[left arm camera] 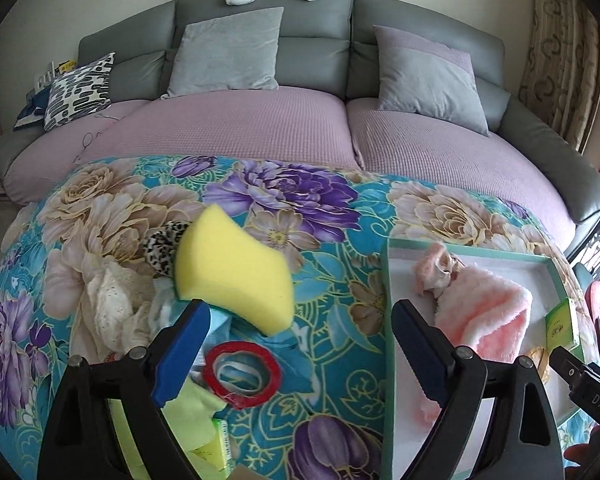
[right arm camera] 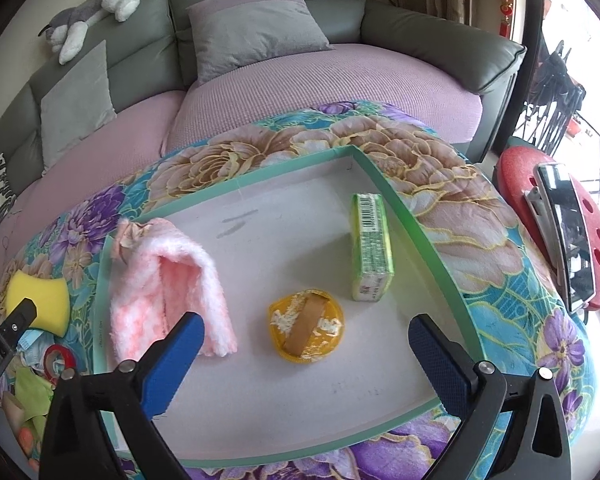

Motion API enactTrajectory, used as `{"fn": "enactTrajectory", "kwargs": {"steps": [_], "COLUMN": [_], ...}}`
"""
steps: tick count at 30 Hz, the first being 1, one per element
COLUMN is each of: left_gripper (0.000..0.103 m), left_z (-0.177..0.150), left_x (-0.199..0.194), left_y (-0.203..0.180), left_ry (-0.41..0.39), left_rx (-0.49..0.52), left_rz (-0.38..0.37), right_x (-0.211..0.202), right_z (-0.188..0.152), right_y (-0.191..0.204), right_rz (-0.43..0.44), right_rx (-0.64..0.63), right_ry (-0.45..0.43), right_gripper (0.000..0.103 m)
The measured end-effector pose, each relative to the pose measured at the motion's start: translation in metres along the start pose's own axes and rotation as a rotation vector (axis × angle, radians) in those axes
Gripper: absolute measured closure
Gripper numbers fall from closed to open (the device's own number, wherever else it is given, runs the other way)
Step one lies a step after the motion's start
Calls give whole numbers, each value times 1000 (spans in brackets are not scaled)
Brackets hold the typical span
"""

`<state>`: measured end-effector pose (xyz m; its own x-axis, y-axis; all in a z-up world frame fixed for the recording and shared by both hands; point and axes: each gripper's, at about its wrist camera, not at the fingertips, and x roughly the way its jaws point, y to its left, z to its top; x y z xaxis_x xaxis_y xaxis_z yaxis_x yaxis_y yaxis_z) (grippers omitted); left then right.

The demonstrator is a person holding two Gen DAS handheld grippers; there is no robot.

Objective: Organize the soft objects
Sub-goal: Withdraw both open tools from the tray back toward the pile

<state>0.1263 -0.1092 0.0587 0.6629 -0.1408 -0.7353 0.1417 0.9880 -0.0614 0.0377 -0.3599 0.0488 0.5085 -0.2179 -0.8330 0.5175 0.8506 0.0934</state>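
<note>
A yellow sponge (left arm camera: 236,268) lies on a heap of soft things on the floral blanket, just past the left fingertip of my left gripper (left arm camera: 300,306). That gripper is open and its right finger is well clear of the sponge. A white tray with a green rim (right arm camera: 284,168) holds a fluffy pink cloth (right arm camera: 168,280), a round orange pad (right arm camera: 306,326) and a green pack (right arm camera: 370,248). My right gripper (right arm camera: 306,320) hangs open over the tray with the orange pad below the gap and neither pad touching it.
The heap on the left includes a red tape roll (left arm camera: 242,374), a leopard-print scrunchie (left arm camera: 164,248), a cream lace cloth (left arm camera: 116,304) and a yellow-green cloth (left arm camera: 192,408). Behind stands a grey sofa (left arm camera: 312,8) with cushions. A red stool (right arm camera: 520,176) carrying a phone is at the right.
</note>
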Motion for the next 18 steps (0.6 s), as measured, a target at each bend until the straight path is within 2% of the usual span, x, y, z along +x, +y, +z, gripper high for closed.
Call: {"fn": "enactTrajectory", "kwargs": {"steps": [6,12,18], "left_gripper": [11,11,11], "left_z": [4,8,3], "left_x": [-13,-33,-44], "left_y": [24,73,128], "left_ry": [-21,-74,-86], "left_rx": [-33,-142,-243], "left_rz": [50,125,213], "right_x": [-1,-3,-6], "right_z": [-3,-9,-17], "right_y": [32,76,116], "right_rz": [58,140,207], "right_rx": [-55,-124,-191], "right_ry": [-1,5,9], "right_gripper": [0,0,0]}}
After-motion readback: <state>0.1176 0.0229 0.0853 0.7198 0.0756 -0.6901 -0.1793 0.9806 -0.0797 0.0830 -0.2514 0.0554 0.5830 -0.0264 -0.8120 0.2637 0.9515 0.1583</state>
